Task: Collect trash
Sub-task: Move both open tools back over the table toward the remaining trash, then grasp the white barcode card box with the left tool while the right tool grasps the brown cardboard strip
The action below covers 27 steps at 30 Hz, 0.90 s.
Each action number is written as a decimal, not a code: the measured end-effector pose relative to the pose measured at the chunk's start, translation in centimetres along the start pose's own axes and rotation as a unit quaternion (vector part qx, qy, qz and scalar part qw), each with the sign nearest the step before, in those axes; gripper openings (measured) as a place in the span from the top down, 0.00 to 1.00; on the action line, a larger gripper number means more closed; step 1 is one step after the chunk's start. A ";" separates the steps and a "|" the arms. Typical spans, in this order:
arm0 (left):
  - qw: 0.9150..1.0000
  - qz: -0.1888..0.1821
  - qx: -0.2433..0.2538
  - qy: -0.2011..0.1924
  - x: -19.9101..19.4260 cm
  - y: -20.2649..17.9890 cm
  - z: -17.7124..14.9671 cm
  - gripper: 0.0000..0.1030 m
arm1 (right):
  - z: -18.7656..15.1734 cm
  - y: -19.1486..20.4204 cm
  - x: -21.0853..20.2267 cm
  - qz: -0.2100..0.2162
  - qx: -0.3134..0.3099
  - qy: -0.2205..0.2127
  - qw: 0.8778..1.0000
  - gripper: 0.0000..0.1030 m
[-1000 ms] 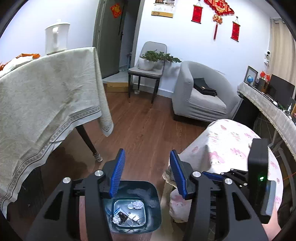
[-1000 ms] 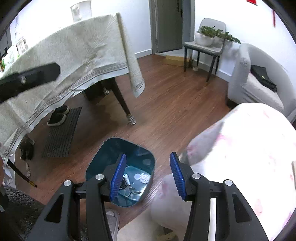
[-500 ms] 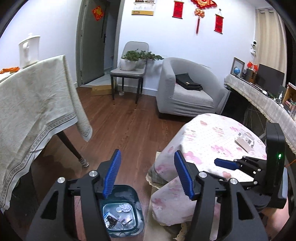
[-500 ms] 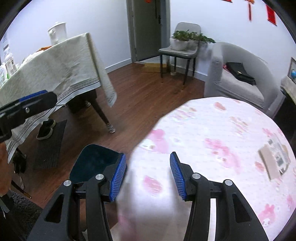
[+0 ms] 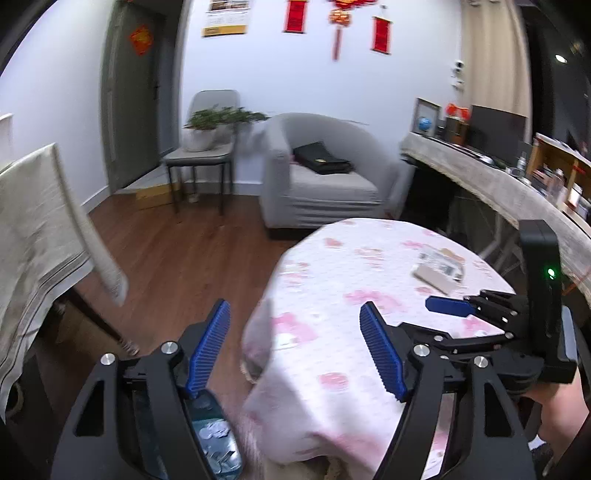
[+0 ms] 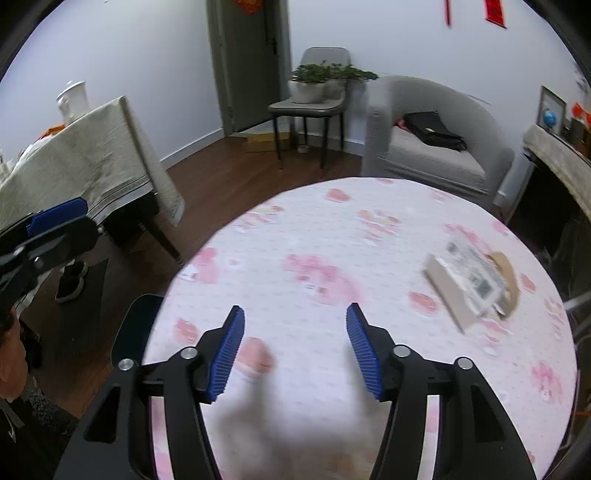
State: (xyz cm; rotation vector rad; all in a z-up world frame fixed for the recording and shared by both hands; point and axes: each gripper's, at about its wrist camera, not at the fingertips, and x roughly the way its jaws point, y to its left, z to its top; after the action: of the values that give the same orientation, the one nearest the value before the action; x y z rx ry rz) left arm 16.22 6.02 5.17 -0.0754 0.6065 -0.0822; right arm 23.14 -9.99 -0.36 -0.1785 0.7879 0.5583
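- No brand or wording readable anywhere; printed label on the flattened carton (image 6: pixel 469 284) only a grey blur with what looks like a square code, wall hangings (image 5: pixel 380 35) red with nothing legible.
- Carton lying flat on the round table (image 6: pixel 314 229), on the pink-flowered cloth, toward the table's far right side, well apart from both grippers.
- Left gripper (image 5: pixel 295 350) with jaws just opened wider and now standing well apart, nothing between the blue pads; poised over the near left edge of the table.
- Right gripper (image 6: pixel 295 350) likewise just opened further, jaws apart and empty, above the near part of the tablecloth.
- Only in the left wrist view: inside of the teal bin (image 5: pixel 218 443) on the floor beside the table, with pale crumpled scraps in it; also the right gripper from the side and a bare forearm (image 5: pixel 557 402) behind it.
- Only in the right wrist view: whole tabletop, bin as a dark rim (image 6: pixel 136 332) only, dark shoes (image 6: pixel 72 278) on the floor, white jug (image 6: pixel 72 99) on the beige-covered table.
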 end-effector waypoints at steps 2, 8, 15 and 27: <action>1.000 -0.011 0.017 -0.002 0.4 -1.4 0.1 0.21 | -0.3 -1.2 -0.4 -0.005 0.007 0.000 1.000 0.40; 0.997 -0.038 0.062 0.002 1.8 -4.6 -0.2 0.15 | -1.5 -5.1 -1.5 -0.026 0.031 0.000 0.999 0.36; 0.992 -0.083 0.092 0.019 3.8 -7.7 -0.2 0.11 | -3.0 -9.8 -2.6 -0.044 0.064 0.003 0.997 0.28; 0.986 -0.127 0.093 0.058 8.0 -10.5 0.0 0.09 | -4.9 -16.0 -3.1 -0.065 0.112 0.003 0.992 0.24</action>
State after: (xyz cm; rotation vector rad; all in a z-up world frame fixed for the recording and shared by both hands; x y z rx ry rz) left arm 22.18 -5.16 1.63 0.0347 0.7004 -0.3923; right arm 26.89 -26.45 -2.37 -0.0230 0.8324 0.3438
